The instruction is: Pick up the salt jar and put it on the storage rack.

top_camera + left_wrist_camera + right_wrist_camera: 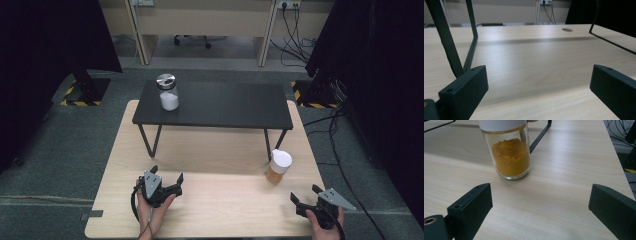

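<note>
A glass jar of orange powder with a white lid [278,167] stands on the light wooden table [220,210] by the right leg of a low black shelf [215,105]. A second glass jar with a silver lid and white powder [168,92] stands on the shelf's left part. My left gripper [167,176] rests low at the table's front left, open and empty; in the left gripper view my left gripper [537,87] faces the shelf's legs. At the front right my right gripper [306,194] is open, a short way in front of the orange jar [507,150], with nothing between the jaws of my right gripper [540,207].
The shelf's thin black legs [472,37] stand on the table just ahead of the left gripper. Black stands and cables [330,125] are on the floor at both sides. A desk and a chair base lie beyond.
</note>
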The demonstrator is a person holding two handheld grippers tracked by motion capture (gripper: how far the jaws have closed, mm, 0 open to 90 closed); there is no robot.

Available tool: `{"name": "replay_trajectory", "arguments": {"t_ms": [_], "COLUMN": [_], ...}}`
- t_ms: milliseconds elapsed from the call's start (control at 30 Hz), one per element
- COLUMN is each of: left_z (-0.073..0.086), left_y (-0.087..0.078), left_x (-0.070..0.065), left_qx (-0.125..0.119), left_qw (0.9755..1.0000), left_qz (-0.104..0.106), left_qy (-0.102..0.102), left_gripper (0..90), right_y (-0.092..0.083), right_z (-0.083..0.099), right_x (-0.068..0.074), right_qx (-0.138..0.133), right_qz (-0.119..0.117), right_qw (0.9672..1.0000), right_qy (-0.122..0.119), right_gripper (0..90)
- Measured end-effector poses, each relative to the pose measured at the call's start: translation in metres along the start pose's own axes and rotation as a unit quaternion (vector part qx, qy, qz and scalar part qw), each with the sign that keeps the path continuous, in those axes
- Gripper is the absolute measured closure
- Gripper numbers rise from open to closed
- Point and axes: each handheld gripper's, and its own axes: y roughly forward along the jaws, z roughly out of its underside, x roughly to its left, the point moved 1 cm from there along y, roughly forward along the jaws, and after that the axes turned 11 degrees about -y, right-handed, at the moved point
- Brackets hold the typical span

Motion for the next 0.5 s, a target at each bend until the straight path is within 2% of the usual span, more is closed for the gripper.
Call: {"name": "replay_trajectory", "arguments": {"t_ms": [233, 500], "left_z": [0.001, 0.003], "left_y": [0.0018, 0.0014], "left_x": [0.0025, 0.0006], "left_qx": [0.014, 0.01], "left_qw": [0.9999, 0.9999], "left_qz": [-0.001, 0.005], "left_qy": [-0.007, -0.006], "left_gripper": [1.6, 2.4], "right_y": [0.0001, 0.0002], "right_z": [0.0001, -0.0002], "right_x": [0.0001, 0.0001], "right_qx": [0.0, 0.0], "right_qz": [0.0, -0.001], "right_qw": [1.0, 1.0], "right_qy": [-0.002, -0.003], "right_gripper": [5.3, 5.3]}}
